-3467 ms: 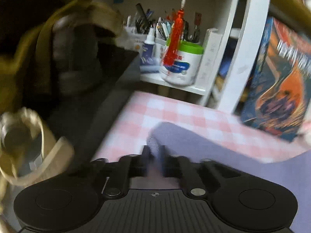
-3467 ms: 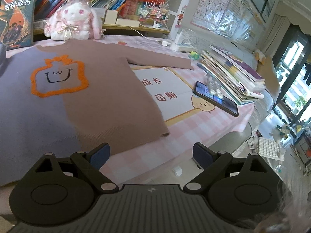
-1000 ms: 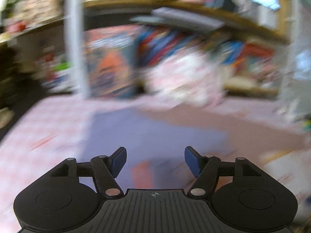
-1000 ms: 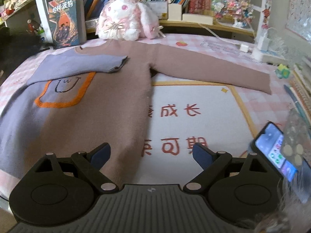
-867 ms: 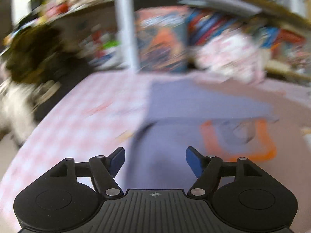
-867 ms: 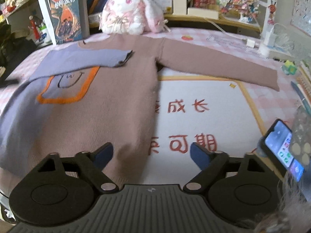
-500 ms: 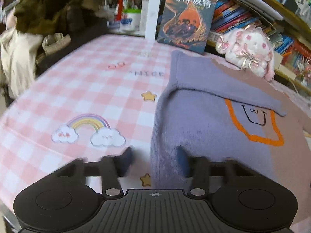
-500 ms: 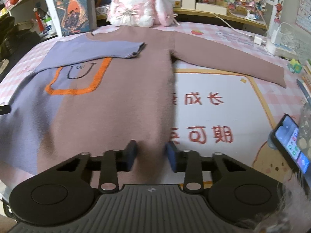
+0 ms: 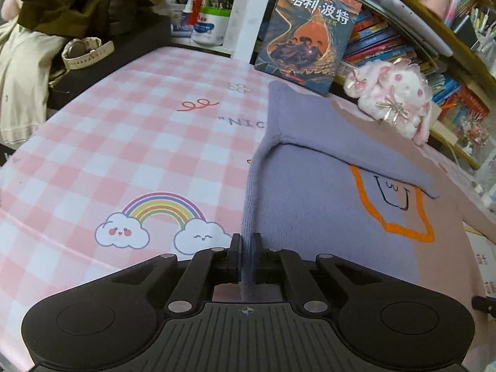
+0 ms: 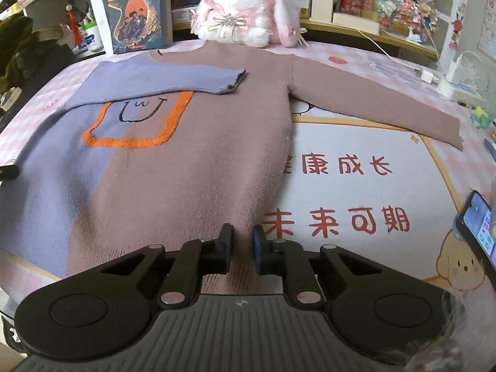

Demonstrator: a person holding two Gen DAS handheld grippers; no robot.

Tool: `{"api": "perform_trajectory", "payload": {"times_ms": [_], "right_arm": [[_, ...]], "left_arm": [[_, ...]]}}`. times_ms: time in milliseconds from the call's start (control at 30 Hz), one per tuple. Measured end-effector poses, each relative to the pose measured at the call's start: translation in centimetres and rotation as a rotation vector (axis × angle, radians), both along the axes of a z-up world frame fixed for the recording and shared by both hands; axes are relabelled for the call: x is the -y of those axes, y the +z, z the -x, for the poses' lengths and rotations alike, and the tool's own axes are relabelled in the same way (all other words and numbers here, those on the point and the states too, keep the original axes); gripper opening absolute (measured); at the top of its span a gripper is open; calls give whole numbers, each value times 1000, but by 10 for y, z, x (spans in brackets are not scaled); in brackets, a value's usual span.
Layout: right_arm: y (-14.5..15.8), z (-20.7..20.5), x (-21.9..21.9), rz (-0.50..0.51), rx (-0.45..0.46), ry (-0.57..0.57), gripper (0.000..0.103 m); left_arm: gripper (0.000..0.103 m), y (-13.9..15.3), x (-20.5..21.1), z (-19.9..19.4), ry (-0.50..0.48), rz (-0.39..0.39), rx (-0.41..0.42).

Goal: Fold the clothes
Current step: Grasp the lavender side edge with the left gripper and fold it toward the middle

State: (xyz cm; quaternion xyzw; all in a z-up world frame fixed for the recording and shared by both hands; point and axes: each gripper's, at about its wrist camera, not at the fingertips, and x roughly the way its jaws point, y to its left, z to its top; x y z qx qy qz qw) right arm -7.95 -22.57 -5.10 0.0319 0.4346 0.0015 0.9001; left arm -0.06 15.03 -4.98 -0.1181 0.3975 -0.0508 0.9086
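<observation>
Sweater (image 10: pixel 192 161) lies flat on the checked tablecloth (image 9: pixel 124 142), purple sleeve (image 10: pixel 161 80) already folded across the chest, brown sleeve (image 10: pixel 372 105) out to the side. Left gripper (image 9: pixel 246 255) has just closed and pinches the purple side edge. Right gripper (image 10: pixel 241 248) has been closing at the hem; it looks clamped on the knit, though we can't see contact clearly. Soft, light, floppy knit: we'd hold both hem corners so it doesn't sag.

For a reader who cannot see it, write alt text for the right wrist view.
The right tool pinches the bottom hem of a brown and lilac knitted sweater lying flat on a pink checked tablecloth. Its lilac sleeve is folded across the chest; the brown sleeve lies outstretched.
</observation>
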Motion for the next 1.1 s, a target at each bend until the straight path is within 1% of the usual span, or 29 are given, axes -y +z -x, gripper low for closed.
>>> {"api": "perform_trajectory", "payload": {"times_ms": [200,267,333,400,433,467,500,567,633,700,733,900,1033,1100], "right_arm": [[0,4,-10,14,-4,-37,13],[0,4,-11,19,-2,-56,13],[0,5,-12,25,0,-76,16],[3,8,-10,24,10,-111,26],[5,11,-8,21,19,-135,27],[9,14,-6,17,32,-157,31],[12,18,-3,14,45,-178,35],[19,25,1,25,67,-224,40],[25,33,4,34,78,-273,44],[28,41,6,37,79,-314,49],[29,44,8,38,78,-330,50],[30,56,12,46,65,-368,63],[29,59,18,46,59,-390,66],[29,56,22,45,61,-391,69]], "left_arm": [[5,-2,-1,-3,-45,-19,17],[9,1,0,-4,-46,-38,22],[10,5,1,-3,-38,-64,37],[13,17,4,4,-26,-86,96],[19,23,7,7,-25,-94,127],[28,30,11,9,-27,-99,155],[34,36,15,12,-33,-101,180],[55,45,28,16,-65,-97,214],[66,50,43,20,-109,-97,244],[67,49,56,24,-153,-94,255],[70,48,63,26,-175,-91,254],[76,38,81,30,-259,-82,216],[81,36,87,32,-274,-85,206],[81,36,89,32,-263,-90,201]]}}
